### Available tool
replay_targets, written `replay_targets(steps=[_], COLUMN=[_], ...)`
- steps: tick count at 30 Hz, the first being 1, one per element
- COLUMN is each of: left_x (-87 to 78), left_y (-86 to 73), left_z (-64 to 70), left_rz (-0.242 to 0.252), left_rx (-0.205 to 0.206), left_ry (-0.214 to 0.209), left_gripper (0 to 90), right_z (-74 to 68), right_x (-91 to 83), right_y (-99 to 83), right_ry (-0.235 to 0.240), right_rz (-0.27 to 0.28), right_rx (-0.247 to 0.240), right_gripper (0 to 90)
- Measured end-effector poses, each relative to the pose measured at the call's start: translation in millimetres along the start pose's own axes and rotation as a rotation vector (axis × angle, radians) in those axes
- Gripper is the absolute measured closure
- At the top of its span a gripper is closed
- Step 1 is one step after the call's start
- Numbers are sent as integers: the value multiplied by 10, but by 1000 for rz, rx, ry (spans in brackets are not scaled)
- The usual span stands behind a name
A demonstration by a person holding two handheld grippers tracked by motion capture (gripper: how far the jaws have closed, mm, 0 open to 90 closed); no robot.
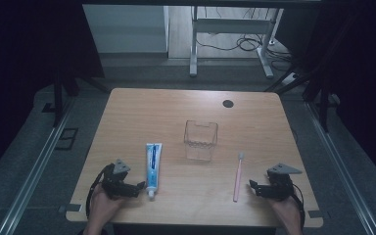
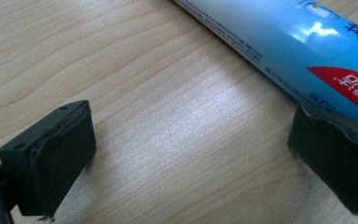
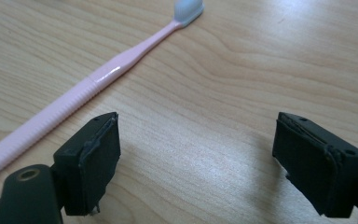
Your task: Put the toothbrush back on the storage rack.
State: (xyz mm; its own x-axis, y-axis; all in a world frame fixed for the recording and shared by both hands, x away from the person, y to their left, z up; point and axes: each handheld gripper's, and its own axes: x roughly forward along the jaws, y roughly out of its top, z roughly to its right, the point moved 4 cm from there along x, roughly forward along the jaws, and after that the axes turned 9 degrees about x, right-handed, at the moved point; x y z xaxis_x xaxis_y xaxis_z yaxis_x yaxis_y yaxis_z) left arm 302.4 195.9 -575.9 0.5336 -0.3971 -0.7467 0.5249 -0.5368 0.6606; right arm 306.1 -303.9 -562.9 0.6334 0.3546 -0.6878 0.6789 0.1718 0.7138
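Blue-and-white toothpaste tube [image 1: 153, 164] with red patch, pink toothbrush [image 1: 238, 177], light woodgrain table [image 1: 254, 127].

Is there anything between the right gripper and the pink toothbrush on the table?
Nothing visible. The right gripper is open beside the pink toothbrush, near its handle end, with only bare wooden table between them. The clear container stands farther off, out of the way.
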Motion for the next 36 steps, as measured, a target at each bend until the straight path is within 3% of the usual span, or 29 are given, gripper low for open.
replay_targets(steps=[9, 21, 23, 24, 26, 27, 28, 29, 33, 36], left_x=[0, -1, -1, -1, -1, -1, -1, -1, -1, -1], left_y=[0, 0, -1, -1, -1, -1, 0, -1, -1, 0], left_z=[2, 2, 2, 2, 2, 2, 1, 2, 1, 1], left_rz=[0, -1, -1, -1, -1, -1, -1, -1, -1, -1], left_rx=[-3, -3, -2, -2, -2, -2, -2, -2, -2, -2], left_ry=[3, 3, 3, 3, 3, 3, 3, 3, 3, 3], left_gripper=[8, 9, 8, 9, 8, 8, 9, 9, 8, 8], right_z=[-48, -186, -225, -225, -275, -275, -323, -323, -429, -502], right_x=[-82, -147, -176, -176, -197, -197, -210, -210, -194, -164], right_y=[72, 148, 165, 165, 190, 190, 217, 217, 273, 284], right_ry=[24, 86, 119, 119, 158, 158, 192, 192, 224, 231], right_rz=[19, -21, -32, -32, -42, -42, -49, -49, -79, -104], right_rx=[-3, -42, -46, -46, -56, -56, -69, -69, -109, -135], right_gripper=[164, 238, 324, 324, 429, 429, 518, 518, 680, 746])
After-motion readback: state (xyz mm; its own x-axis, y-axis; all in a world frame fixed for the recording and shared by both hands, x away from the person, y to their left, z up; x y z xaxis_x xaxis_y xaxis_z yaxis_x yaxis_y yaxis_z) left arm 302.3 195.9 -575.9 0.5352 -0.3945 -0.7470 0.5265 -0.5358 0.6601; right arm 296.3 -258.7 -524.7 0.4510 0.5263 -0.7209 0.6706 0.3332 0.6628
